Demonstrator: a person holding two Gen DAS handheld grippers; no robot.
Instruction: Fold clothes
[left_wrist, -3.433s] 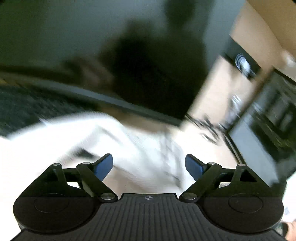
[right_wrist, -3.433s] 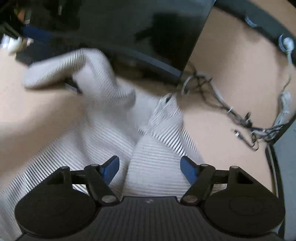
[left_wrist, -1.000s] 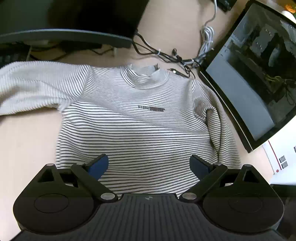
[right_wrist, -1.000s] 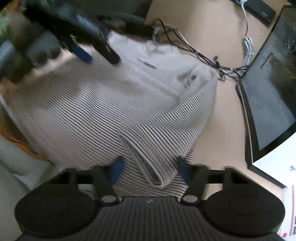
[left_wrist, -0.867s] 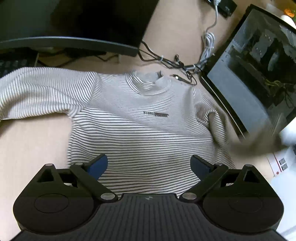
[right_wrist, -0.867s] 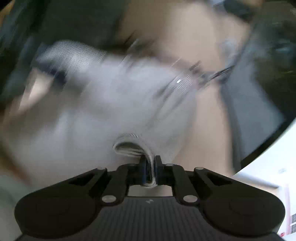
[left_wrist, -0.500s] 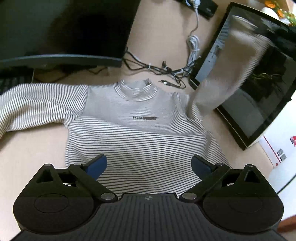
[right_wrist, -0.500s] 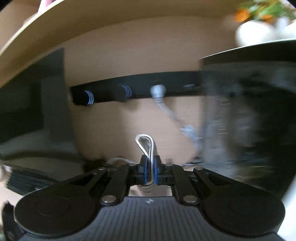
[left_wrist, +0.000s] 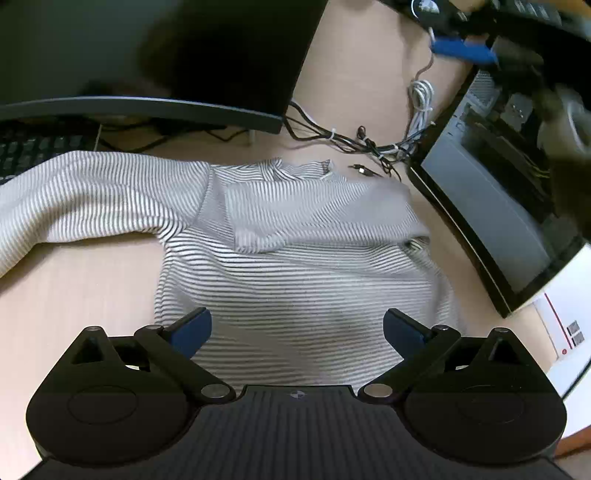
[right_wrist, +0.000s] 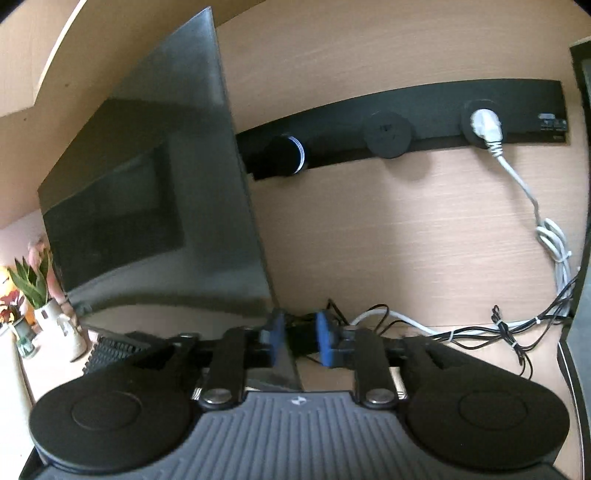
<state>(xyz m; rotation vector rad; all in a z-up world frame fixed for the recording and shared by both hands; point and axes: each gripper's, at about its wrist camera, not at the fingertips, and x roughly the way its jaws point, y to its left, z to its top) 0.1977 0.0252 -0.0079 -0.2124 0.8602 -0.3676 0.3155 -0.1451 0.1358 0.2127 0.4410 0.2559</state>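
A grey-and-white striped sweater (left_wrist: 295, 288) lies face up on the desk in the left wrist view. Its right sleeve (left_wrist: 314, 218) is folded across the chest, and the other sleeve (left_wrist: 92, 199) stretches out to the left. My left gripper (left_wrist: 297, 328) hovers open over the hem with nothing between its fingers. My right gripper (right_wrist: 300, 341) is raised and faces the back wall; its jaws are opening and nothing is between them. From the left wrist view it is a blur at the top right (left_wrist: 461, 48).
A dark monitor (left_wrist: 184, 55) and a keyboard (left_wrist: 33, 147) stand behind the sweater. Tangled cables (left_wrist: 369, 147) lie by the collar. A glass-sided computer case (left_wrist: 498, 184) and a white box (left_wrist: 565, 332) border the right. A power strip (right_wrist: 406, 129) runs along the wall.
The right gripper carried the right sleeve up and over, then let it go; the sleeve now lies across the chest. Its jaws have parted. The left gripper stayed about where it was.
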